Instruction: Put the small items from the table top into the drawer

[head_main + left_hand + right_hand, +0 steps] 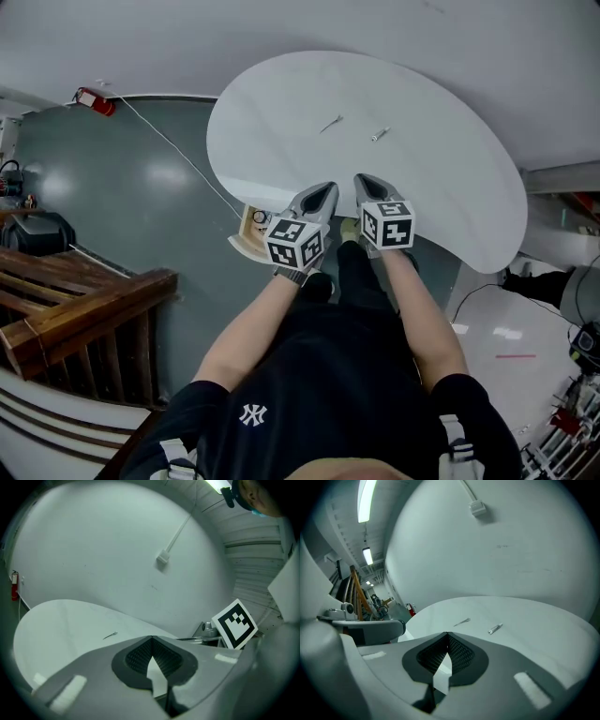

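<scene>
head view: steeply down over table (422, 187) | both gripper views: low, near, facing same table

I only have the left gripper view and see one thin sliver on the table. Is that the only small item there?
Observer: No. The head view shows two: the thin pin and a short metal piece beside it.
Operator: Is the right gripper carrying anything?
Observer: No, the right gripper is shut, nothing between its jaws.
Operator: Where's the drawer?
Observer: The drawer stands open below the table edge, beside the left gripper.
</scene>
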Tool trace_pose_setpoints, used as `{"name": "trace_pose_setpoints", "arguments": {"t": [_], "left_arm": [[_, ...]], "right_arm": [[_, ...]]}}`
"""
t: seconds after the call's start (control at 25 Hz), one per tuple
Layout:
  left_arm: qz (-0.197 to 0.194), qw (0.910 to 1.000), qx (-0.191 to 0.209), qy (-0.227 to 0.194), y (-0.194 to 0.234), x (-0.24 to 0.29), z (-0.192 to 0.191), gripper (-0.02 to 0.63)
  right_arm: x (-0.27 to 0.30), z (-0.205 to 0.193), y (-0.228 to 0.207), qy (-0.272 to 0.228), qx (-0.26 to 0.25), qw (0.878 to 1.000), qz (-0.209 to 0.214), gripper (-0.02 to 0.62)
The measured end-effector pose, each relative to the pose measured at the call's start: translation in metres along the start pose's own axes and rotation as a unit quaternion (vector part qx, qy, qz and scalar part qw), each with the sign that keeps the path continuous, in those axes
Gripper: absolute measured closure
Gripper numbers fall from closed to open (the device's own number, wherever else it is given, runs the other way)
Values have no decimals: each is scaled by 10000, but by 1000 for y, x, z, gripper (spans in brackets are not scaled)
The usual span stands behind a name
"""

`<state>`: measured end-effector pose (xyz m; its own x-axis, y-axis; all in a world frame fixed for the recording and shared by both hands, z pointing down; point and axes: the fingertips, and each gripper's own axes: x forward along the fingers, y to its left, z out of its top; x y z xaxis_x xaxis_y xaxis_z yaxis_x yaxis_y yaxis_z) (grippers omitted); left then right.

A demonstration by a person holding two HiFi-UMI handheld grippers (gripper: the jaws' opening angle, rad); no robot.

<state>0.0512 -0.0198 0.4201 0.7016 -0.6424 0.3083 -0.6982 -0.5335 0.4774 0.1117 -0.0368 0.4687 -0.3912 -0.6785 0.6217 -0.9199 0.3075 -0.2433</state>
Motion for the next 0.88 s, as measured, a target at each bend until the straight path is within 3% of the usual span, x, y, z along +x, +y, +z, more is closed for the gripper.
{"name": "trace_pose_setpoints", "arguments": {"t": [0.48,0.88], "left_arm": [[49,9995,10,315,-9,99,-2,606],[265,9982,-31,539,9,146,-7,606]], "right_arm": [[41,9,-105,250,771,9967,-97,535],[88,3,-145,643,1109,9918,-30,497]]}}
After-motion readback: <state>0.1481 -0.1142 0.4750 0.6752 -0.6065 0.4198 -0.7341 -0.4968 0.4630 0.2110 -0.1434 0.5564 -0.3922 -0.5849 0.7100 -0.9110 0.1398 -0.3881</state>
